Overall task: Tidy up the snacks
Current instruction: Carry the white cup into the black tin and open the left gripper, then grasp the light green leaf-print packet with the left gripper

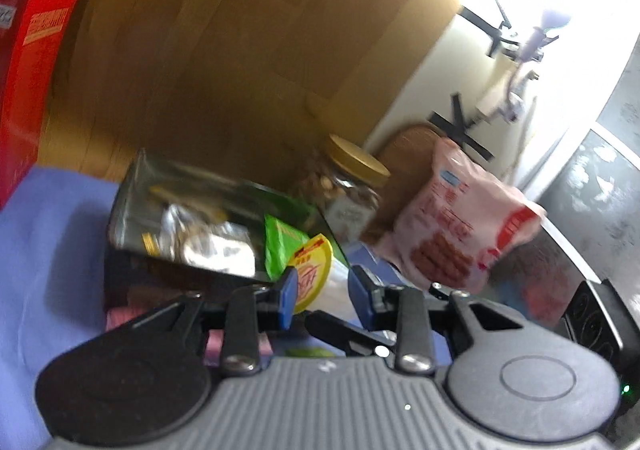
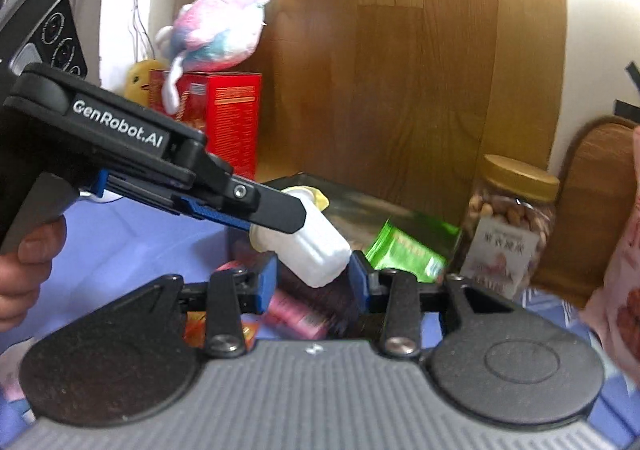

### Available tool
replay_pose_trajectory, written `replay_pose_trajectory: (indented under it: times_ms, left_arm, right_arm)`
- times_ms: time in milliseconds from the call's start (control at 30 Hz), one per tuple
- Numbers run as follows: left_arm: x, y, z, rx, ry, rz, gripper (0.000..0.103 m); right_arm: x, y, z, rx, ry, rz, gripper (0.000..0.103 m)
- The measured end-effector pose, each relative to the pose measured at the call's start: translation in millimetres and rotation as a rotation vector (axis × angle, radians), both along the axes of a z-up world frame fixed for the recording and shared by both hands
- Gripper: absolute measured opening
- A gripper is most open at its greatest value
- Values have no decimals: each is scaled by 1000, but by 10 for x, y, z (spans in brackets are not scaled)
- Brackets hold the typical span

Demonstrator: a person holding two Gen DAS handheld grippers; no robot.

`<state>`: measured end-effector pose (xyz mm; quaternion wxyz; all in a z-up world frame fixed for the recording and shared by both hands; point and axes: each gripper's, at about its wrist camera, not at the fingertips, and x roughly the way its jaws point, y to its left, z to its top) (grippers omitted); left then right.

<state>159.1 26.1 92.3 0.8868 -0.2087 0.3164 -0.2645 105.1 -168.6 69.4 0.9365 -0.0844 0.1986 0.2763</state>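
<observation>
Snacks are gathering in a dark open box [image 1: 132, 185] on the lavender cloth [image 1: 60, 234]; a green packet [image 1: 280, 246] is leaning at its near corner. Left gripper [image 1: 324, 294] is clamping a small white bottle [image 2: 316, 250] with a yellow foil cap [image 1: 314, 270], carried above the box. Right gripper [image 2: 314, 278] is standing empty, jaws parted, just behind the bottle. Judging the step: lowering it into the free pocket beside the packet, tilting it clear of the rim. Nut jar [image 2: 508, 226] and pink biscuit bag [image 1: 460, 226] are crowding one side; more room lies toward the red carton [image 2: 232, 117].
</observation>
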Motion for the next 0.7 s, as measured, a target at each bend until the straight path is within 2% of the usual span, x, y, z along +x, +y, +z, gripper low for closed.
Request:
replay_pose_trajectory:
  times_ms: [200, 333, 500, 600, 700]
  left_arm:
    - [349, 68, -89, 18, 9, 66, 26]
    - [360, 156, -145, 16, 29, 100, 26]
    - [31, 197, -96, 1, 9, 74, 26]
    - [-243, 135, -120, 2, -1, 28, 29]
    - [-408, -17, -280, 20, 42, -11, 29]
  right_arm:
    - [397, 69, 3, -11, -30, -39, 42]
    - [505, -6, 10, 46, 0, -76, 42]
    - [193, -302, 6, 116, 12, -131, 42]
    - [-72, -549, -115, 162, 78, -169, 42]
    - [-213, -691, -326, 170, 174, -218, 42]
